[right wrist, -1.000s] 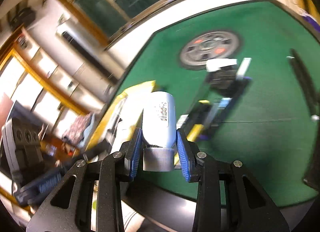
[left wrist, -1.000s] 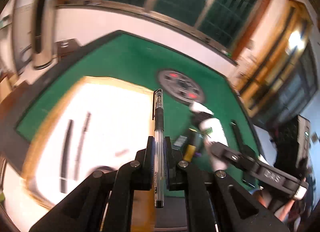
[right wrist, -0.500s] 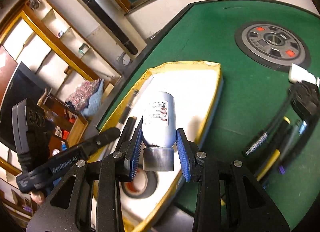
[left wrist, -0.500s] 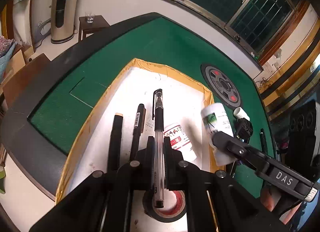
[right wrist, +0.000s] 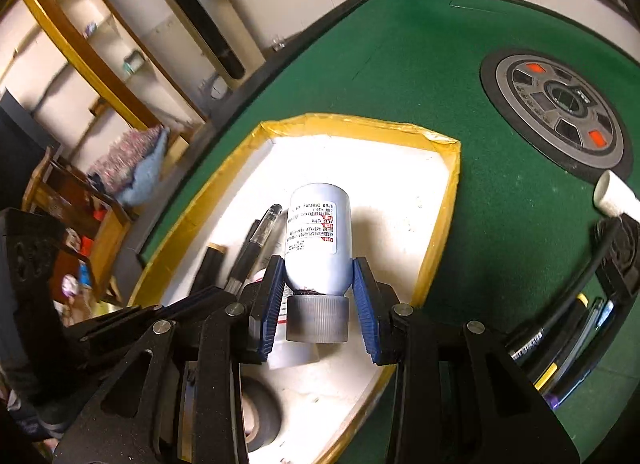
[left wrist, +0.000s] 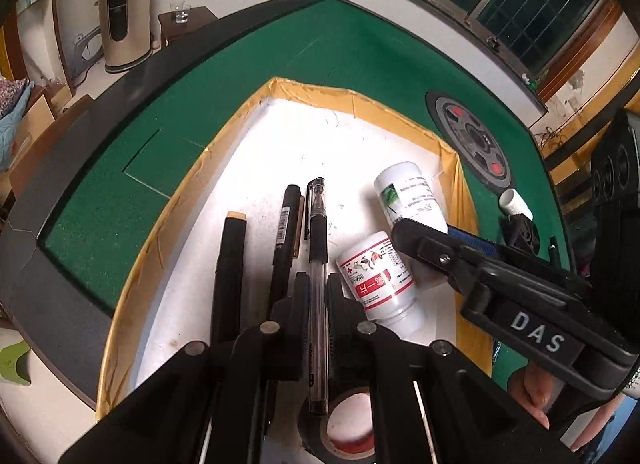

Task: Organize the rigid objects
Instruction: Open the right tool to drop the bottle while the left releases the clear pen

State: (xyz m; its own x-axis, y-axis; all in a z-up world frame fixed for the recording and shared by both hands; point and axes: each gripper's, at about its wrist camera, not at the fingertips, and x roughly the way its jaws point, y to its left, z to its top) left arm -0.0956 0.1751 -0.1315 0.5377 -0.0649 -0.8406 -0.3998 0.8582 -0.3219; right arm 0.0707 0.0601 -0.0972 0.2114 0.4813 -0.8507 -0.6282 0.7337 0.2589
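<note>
Two items hang over the yellow-rimmed tray (left wrist: 448, 152): a clear pen (left wrist: 318, 264) pinched by the left gripper (left wrist: 317, 292) and a white bottle (right wrist: 318, 240) clamped by the right gripper (right wrist: 318, 296), so placing is in hand, and lowering before release likely comes next.

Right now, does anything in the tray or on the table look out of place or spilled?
Nothing spilled. One bottle lies on its side in the tray, crooked next to the neat row of pens. Several pens lie on the green table outside it.
</note>
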